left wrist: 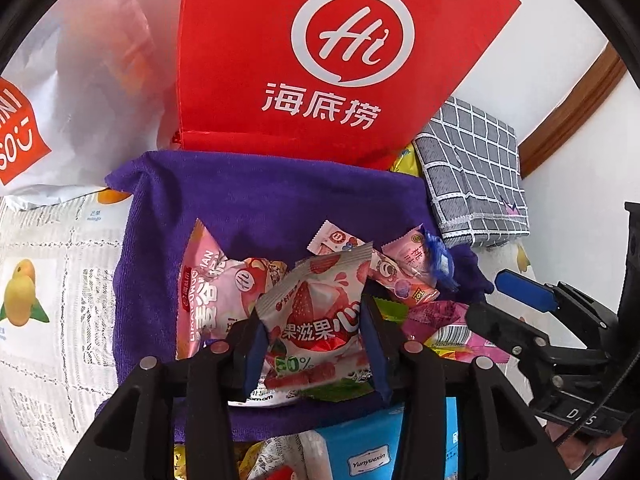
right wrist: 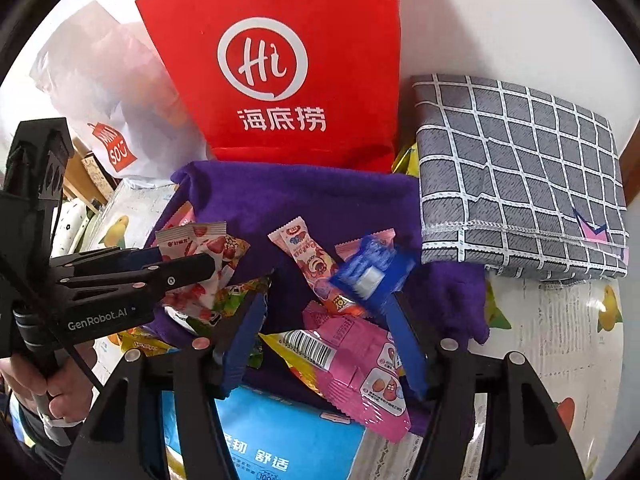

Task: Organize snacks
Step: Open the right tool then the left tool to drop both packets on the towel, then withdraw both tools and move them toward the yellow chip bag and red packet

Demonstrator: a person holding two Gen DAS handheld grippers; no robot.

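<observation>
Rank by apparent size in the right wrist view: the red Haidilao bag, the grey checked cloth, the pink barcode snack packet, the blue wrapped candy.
1. red Haidilao bag
2. grey checked cloth, clearly smaller in area
3. pink barcode snack packet, though it lies nearer the camera
4. blue wrapped candy, smallest

Strawberry snack packet (left wrist: 316, 312): pink-white, lifted, tilted, clamped between the left jaws. Pink barcode packet (right wrist: 352, 364) lies flat on purple towel (left wrist: 256, 208), near its front edge, among other pink packets.
</observation>
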